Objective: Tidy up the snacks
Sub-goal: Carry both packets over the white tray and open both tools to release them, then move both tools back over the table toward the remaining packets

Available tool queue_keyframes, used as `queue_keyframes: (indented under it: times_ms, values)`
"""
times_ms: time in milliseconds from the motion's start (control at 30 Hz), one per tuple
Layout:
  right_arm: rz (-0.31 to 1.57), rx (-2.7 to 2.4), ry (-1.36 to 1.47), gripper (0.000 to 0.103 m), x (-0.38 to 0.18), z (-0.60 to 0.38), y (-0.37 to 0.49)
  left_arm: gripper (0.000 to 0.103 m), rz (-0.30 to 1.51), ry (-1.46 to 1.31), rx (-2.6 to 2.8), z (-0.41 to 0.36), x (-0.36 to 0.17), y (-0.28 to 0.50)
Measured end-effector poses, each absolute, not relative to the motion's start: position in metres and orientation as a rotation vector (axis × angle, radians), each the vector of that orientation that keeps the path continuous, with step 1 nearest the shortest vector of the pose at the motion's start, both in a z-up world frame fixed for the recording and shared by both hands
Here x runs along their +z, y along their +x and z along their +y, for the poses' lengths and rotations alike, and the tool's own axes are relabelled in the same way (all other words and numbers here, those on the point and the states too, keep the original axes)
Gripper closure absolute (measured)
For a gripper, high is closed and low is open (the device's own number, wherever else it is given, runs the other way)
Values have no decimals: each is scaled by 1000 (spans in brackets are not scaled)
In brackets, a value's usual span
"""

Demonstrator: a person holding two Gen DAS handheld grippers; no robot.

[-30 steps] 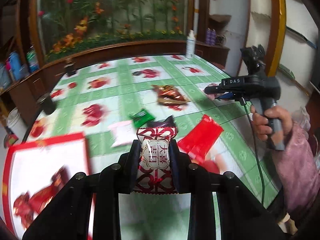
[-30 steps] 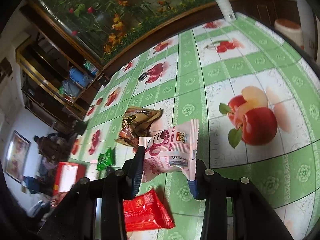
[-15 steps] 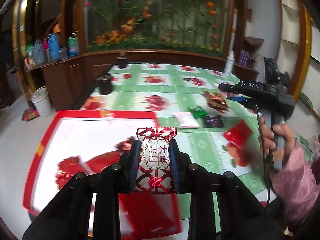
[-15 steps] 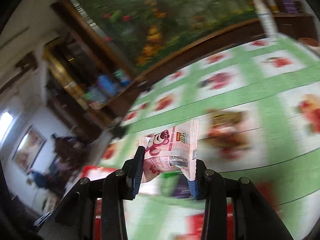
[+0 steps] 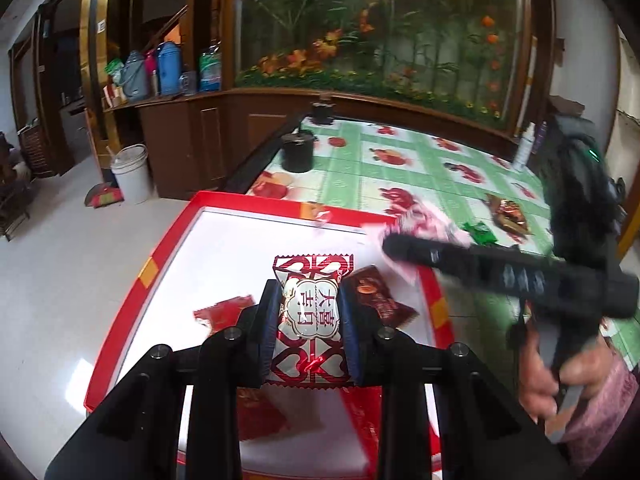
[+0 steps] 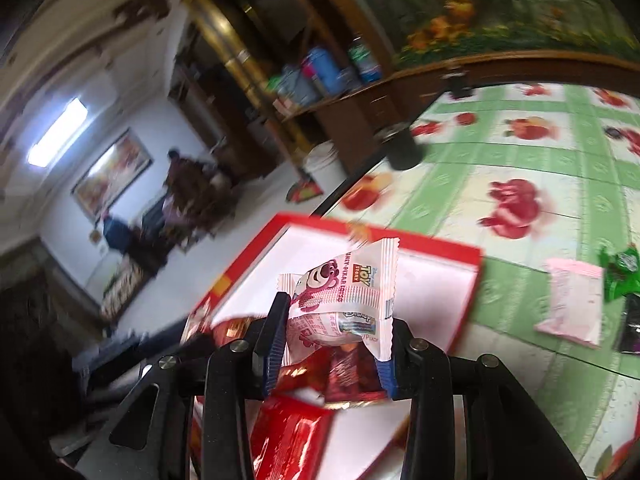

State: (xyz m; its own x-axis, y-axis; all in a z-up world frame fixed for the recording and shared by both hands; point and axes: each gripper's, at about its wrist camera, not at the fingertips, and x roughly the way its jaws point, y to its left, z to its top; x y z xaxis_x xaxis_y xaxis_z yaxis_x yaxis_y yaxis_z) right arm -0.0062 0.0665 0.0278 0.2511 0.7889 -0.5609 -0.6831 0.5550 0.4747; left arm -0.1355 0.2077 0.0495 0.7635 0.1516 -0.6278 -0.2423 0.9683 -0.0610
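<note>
Green-checked oilcloth with fruit prints covers the table (image 5: 400, 168), and a red-rimmed white box (image 5: 224, 240) sits at its near corner, overhanging the floor side. Nearest in the left wrist view, the left gripper (image 5: 310, 320) is clamped on a red-and-silver candy packet (image 5: 311, 312), held above the box interior. Beneath and beside it lie snacks already in the box: a dark red-brown packet (image 5: 378, 300) and a flat red packet (image 5: 226, 312), with more red wrappers lower down. The right gripper (image 6: 332, 332) pinches a pink Toy Story packet (image 6: 344, 300) over the same box, its body blurred in the left view.

Farther out on the table several snacks are left: a plain pink packet (image 6: 572, 300), a green wrapper (image 6: 620, 276), a black one at the edge (image 6: 632, 332), and a brown-gold bag (image 5: 508, 216). Judging by this, the job looks roughly half done: two packets are about to be dropped, and at least four more need fetching. Beyond stand a black cup (image 5: 297, 154) and a white bottle (image 5: 524, 148).
</note>
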Motion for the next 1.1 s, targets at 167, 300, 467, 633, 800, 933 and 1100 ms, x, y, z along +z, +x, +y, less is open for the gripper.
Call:
queue_keyframes:
  times_ms: [167,300,467,633,800,933,1100]
  values:
    - [851,1035,27,64,17,80,-28,77,680,-137,267,219,42,-134]
    - [857,1022,-29,63,8,84,-32,77,706,-124,299,220,36,-131]
    - [853,1006,-63,62,5,87,-36,76,715,-95,316,217,35,-131]
    - [843,1005,-76,54,9,85,-39,65,725,-97,327,218,36,-132]
    - [805,1000,-44,44,20,76,-39,46,698,-92,348,216,44,-136]
    - [775,961,9,37,30,60,-29,46,698,-71,321,207,49,-135]
    - [759,894,85,37,40,31,-6,46,702,-17,285,186,51,-132]
